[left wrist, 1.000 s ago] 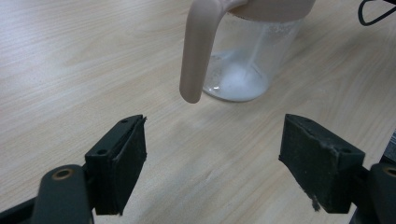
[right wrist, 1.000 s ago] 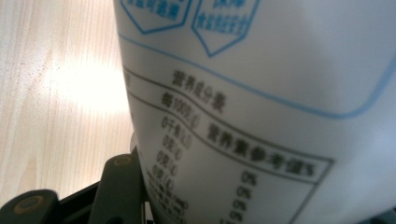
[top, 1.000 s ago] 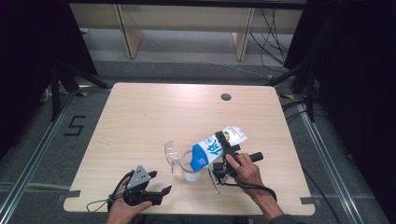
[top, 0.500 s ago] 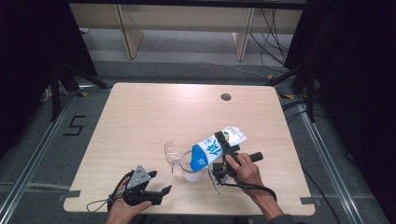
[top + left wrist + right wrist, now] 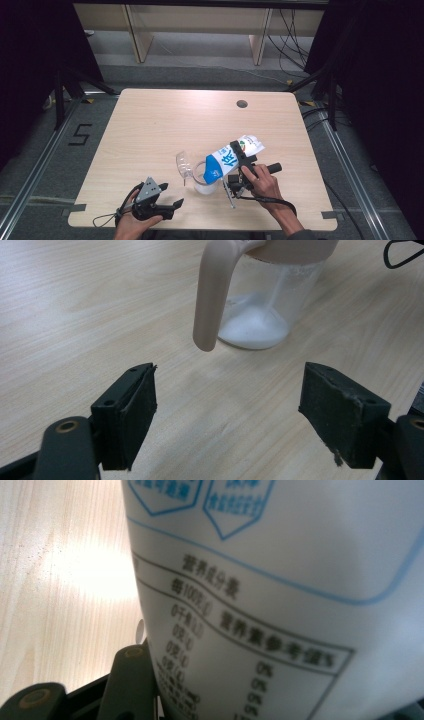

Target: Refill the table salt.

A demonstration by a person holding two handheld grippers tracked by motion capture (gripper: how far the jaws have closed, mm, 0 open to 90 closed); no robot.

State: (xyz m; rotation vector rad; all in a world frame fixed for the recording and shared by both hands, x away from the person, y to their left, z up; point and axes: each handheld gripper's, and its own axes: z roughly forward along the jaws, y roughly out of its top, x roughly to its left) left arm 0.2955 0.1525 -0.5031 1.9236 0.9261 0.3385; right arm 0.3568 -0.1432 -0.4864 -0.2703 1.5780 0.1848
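Fingers of the right gripper point(image 5: 239, 159) clamp the blue-and-white printed carton point(image 5: 231, 157) across its middle; in the right gripper view the carton's white side with its nutrition table point(image 5: 280, 630) lies hard against one black finger point(image 5: 131, 680). The carton is tilted, its blue spout end point(image 5: 212, 171) lowered over the mouth of the clear plastic measuring jug with a beige rim and handle point(image 5: 204, 180), which stands on the pale wooden bench point(image 5: 165, 125) near its front edge. Fingers of the left gripper point(image 5: 167, 207) stand apart with nothing between them, resting low over the bench just left of the jug; the left gripper view shows both black pads point(image 5: 131, 412) wide of each other, the jug's beige handle point(image 5: 212, 295) ahead of them. A thin white stream point(image 5: 280, 287) runs down inside the jug onto a shallow white pool point(image 5: 252, 330) that covers the bottom. Judged from this, pouring is under way and at an early stage: the jug holds little, most of its height is unfilled. Remaining, by this reading: finishing the pour, righting the carton and setting it down on the bench.
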